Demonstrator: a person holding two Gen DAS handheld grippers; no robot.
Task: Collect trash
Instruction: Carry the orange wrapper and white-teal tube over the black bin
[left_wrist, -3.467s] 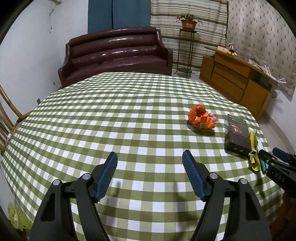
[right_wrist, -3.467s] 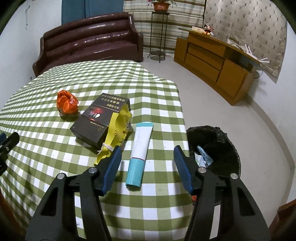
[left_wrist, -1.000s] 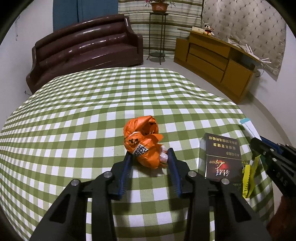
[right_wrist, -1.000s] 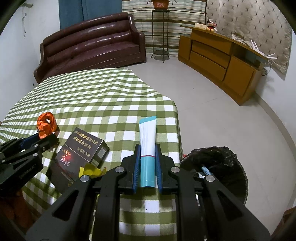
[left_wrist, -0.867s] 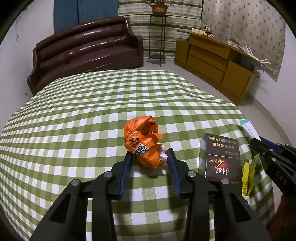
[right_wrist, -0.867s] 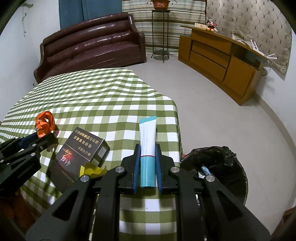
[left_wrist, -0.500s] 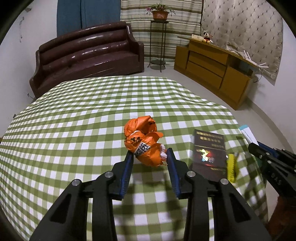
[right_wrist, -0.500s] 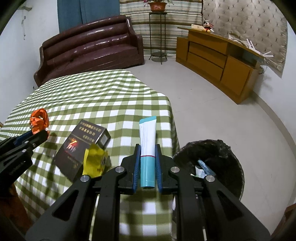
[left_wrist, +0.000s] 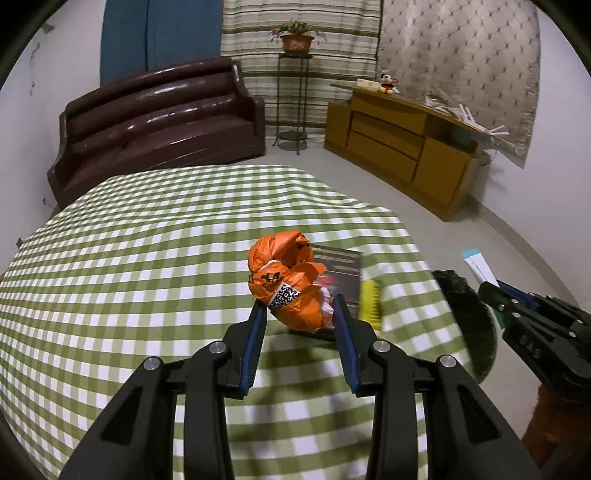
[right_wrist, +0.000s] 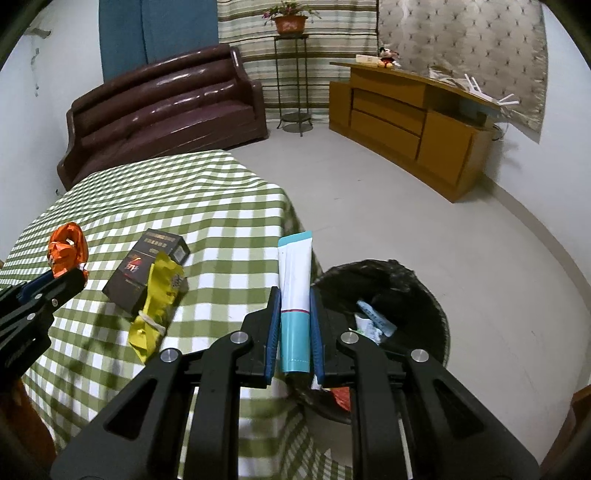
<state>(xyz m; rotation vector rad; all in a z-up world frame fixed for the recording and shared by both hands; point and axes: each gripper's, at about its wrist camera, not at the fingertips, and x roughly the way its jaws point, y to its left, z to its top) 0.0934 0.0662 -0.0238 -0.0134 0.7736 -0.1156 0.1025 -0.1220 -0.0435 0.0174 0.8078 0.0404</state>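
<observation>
My left gripper (left_wrist: 298, 308) is shut on a crumpled orange wrapper (left_wrist: 288, 280) and holds it above the green checked table (left_wrist: 147, 258). My right gripper (right_wrist: 294, 295) is shut on a white and teal tube (right_wrist: 294, 291), held over the table's right edge next to the black-lined trash bin (right_wrist: 406, 284). The wrapper also shows in the right wrist view (right_wrist: 67, 249), and the tube in the left wrist view (left_wrist: 478, 264). A dark box (right_wrist: 147, 266) and a yellow wrapper (right_wrist: 157, 306) lie on the table.
The bin (left_wrist: 465, 321) stands on the floor beside the table's right edge and holds some trash. A brown sofa (left_wrist: 155, 122) is beyond the table, a wooden cabinet (left_wrist: 399, 147) at the right wall, a plant stand (left_wrist: 295, 92) between them.
Both grippers have lifted and moved right with their items. The tube now hangs at the table's edge by the bin, and the orange wrapper is higher above the table.
</observation>
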